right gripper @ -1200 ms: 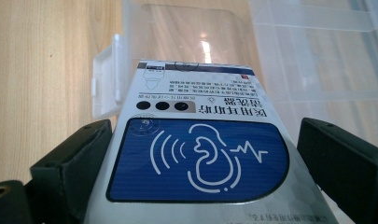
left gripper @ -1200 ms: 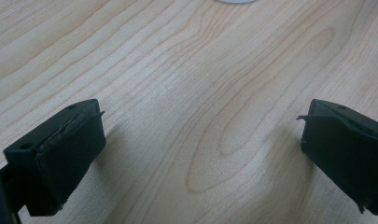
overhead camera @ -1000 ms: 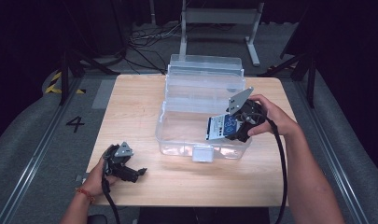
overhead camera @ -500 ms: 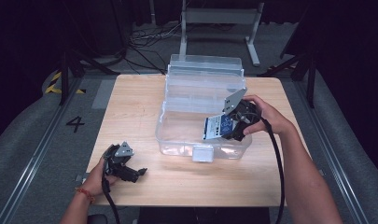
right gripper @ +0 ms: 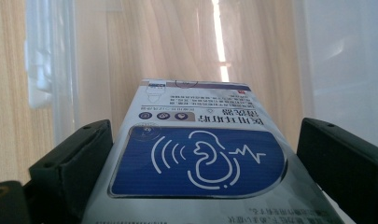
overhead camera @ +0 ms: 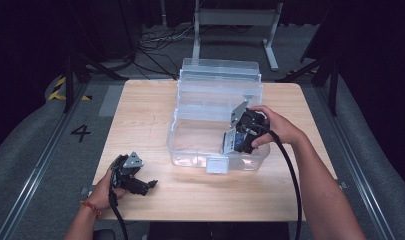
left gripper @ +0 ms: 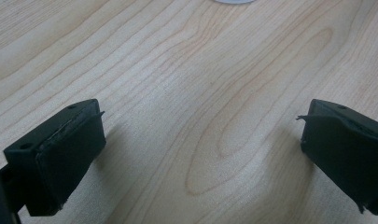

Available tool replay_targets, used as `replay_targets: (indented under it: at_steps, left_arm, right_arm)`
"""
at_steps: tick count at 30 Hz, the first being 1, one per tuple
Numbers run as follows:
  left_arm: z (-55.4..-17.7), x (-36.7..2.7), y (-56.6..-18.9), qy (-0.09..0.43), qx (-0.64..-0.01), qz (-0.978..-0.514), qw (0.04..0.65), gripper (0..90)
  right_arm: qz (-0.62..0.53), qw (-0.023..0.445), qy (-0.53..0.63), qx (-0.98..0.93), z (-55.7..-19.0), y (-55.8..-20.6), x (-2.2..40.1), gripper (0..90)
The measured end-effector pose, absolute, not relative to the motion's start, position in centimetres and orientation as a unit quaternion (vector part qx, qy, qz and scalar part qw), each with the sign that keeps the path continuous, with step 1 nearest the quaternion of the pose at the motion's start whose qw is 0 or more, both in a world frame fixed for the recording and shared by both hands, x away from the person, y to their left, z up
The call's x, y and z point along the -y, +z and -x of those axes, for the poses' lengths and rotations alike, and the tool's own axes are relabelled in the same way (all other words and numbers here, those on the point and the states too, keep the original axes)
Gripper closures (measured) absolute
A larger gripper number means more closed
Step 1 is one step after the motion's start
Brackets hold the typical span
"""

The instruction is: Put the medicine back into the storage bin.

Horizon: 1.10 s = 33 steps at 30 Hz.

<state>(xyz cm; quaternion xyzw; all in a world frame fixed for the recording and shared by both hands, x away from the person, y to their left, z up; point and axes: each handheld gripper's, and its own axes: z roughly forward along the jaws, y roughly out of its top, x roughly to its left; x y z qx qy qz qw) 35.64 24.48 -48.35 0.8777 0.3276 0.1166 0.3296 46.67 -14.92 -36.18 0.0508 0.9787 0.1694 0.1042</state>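
A white and blue flat box [overhead camera: 230, 142] with an ear symbol, seen close up in the right gripper view [right gripper: 196, 158], is low inside the clear plastic bin [overhead camera: 190, 150]. My right gripper [overhead camera: 239, 140] is shut on it, one black jaw on each side of the box [right gripper: 200, 161]. My left gripper [overhead camera: 146, 186] rests near the table's front left corner. Its jaws stand wide open over bare wood [left gripper: 200, 154], with nothing between them.
The bin's clear lid [overhead camera: 220, 80] stands open at the back. A white latch [overhead camera: 217, 164] sits on the bin's front wall. The light wooden table [overhead camera: 140, 115] ends close behind the bin. A metal stand [overhead camera: 235, 20] and cables lie on the floor beyond.
My right gripper has lowered the box from above the bin's rim down into the bin, moving slightly left. The left gripper has stayed put.
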Motion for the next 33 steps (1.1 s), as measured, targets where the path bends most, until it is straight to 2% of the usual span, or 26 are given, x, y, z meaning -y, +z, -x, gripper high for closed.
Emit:
replay_targets:
  at_steps: [3,4,5,7,8,10,11,12,14,16,18,23,25,27,31,33]
  left_arm:
    - [-35.6,-24.5,-48.4,0.116,-0.328,-0.878,0.330,0.2]
    - [-35.6,-24.5,-48.4,0.117,-0.326,-0.878,0.330,0.1]
    - [-35.6,-24.4,-48.4,0.117,-0.326,-0.878,0.331,0.1]
    - [-35.6,-24.4,-48.4,0.114,-0.326,-0.878,0.332,0.1]
    - [-35.6,-24.4,-48.4,0.114,-0.326,-0.878,0.332,0.1]
    - [-35.6,-24.4,-48.4,0.114,-0.326,-0.878,0.332,0.1]
    - [-35.6,-24.4,-48.4,0.114,-0.326,-0.878,0.331,0.1]
    - [-35.6,-24.4,-48.4,0.114,-0.326,-0.878,0.331,0.1]
    - [-35.6,-24.4,-48.3,0.113,-0.326,-0.879,0.330,0.1]
    - [-35.7,-24.3,-48.2,0.112,-0.320,-0.884,0.322,0.2]
    - [-35.6,-24.2,-48.2,0.110,-0.322,-0.883,0.323,0.3]
    - [-35.6,-24.0,-48.1,0.109,-0.323,-0.884,0.318,0.6]
    - [-35.6,-23.8,-48.0,0.108,-0.322,-0.886,0.315,0.7]
    - [-35.6,-23.7,-48.0,0.107,-0.323,-0.886,0.313,1.0]
    - [-35.3,-23.0,-47.4,0.104,-0.308,-0.895,0.305,10.4]
    - [-35.1,-22.5,-47.1,0.123,-0.309,-0.896,0.294,17.9]
  right_arm:
    - [-0.060,0.110,0.155,-0.980,-46.8,-36.5,15.3,4.9]
    - [-0.069,0.108,0.172,-0.977,-46.7,-36.1,15.7,21.7]
    - [-0.064,0.112,0.187,-0.974,-46.7,-35.9,15.8,23.9]
    - [-0.081,0.143,0.215,-0.963,-46.4,-35.2,16.1,12.3]
    - [-0.081,0.143,0.215,-0.963,-46.4,-35.2,16.1,12.3]
    - [-0.083,0.150,0.228,-0.959,-46.2,-34.8,16.4,22.2]
    - [-0.081,0.139,0.238,-0.958,-45.9,-34.7,16.7,15.0]
    - [-0.081,0.139,0.238,-0.958,-45.9,-34.7,16.7,15.0]
    - [-0.079,0.146,0.240,-0.956,-45.6,-34.6,17.0,20.0]
    - [-0.093,0.163,0.250,-0.950,-45.4,-34.2,17.6,18.5]
    - [-0.110,0.170,0.266,-0.942,-45.2,-33.7,18.4,21.9]
    - [-0.145,0.206,0.279,-0.927,-44.1,-32.4,21.1,22.4]
    - [-0.177,0.223,0.285,-0.915,-43.6,-32.2,22.9,26.1]
    - [-0.185,0.227,0.287,-0.912,-43.5,-32.2,23.4,26.3]
    - [-0.203,0.233,0.277,-0.910,-43.0,-32.9,24.7,27.2]
    - [-0.213,0.227,0.287,-0.906,-42.8,-33.2,25.3,27.2]
